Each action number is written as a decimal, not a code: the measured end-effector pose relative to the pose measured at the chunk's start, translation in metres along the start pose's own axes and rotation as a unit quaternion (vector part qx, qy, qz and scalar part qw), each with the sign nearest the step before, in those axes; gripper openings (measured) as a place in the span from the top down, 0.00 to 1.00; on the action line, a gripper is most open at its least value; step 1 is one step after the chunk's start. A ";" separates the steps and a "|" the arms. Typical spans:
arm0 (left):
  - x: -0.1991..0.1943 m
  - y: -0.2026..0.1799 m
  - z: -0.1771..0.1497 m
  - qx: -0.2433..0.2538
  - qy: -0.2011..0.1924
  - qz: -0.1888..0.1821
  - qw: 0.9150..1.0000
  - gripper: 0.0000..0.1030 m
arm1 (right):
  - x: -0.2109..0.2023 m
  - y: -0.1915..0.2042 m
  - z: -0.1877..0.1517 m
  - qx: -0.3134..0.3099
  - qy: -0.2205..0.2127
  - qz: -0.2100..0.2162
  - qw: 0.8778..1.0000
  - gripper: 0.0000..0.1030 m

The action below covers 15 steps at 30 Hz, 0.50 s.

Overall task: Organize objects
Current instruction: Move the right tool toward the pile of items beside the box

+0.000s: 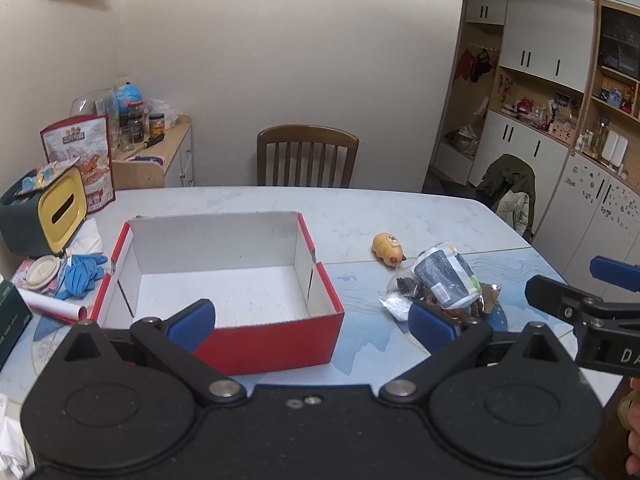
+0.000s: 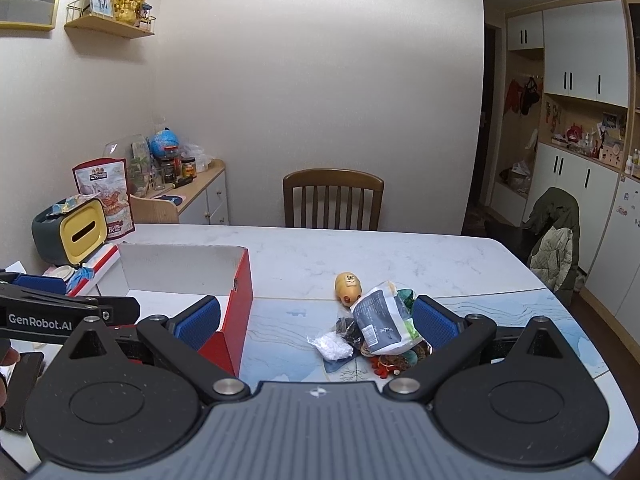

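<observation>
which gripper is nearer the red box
Left. The left gripper hangs open at the red box's near wall; the right gripper is open beside it, over the snack pile.

A plain cream wall [image 2: 320, 80] stands behind a pale marble-look table [image 2: 360, 248]. A brown wooden chair [image 2: 333, 200] with a slatted back sits at the table's far side. In the left corner is a low cabinet [image 2: 208, 196] crowded with jars. Tall white and wood cupboards [image 1: 540, 80] line the right wall. A wall shelf [image 2: 108, 26] hangs upper left.
</observation>
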State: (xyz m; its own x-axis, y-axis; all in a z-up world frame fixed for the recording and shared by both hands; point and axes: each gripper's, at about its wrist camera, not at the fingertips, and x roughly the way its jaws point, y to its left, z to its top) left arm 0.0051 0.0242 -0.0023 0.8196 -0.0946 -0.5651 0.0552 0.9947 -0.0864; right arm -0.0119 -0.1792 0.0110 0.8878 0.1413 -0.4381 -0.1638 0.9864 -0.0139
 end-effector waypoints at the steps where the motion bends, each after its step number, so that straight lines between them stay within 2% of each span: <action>1: 0.000 0.000 0.001 0.004 -0.003 0.000 1.000 0.00 | 0.001 -0.001 0.001 -0.002 0.001 0.000 1.000 0.00; 5: 0.001 -0.002 0.007 0.012 -0.009 -0.002 1.000 0.00 | 0.001 -0.002 0.005 -0.020 -0.009 -0.010 1.000 0.00; 15: 0.013 -0.018 0.013 0.024 -0.002 -0.013 1.000 0.00 | 0.006 -0.010 0.004 -0.028 -0.002 0.008 1.000 0.00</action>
State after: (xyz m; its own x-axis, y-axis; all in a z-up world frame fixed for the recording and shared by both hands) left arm 0.0226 0.0060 0.0023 0.8192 -0.1206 -0.5607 0.1042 0.9927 -0.0612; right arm -0.0030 -0.1881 0.0120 0.8862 0.1572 -0.4358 -0.2012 0.9779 -0.0566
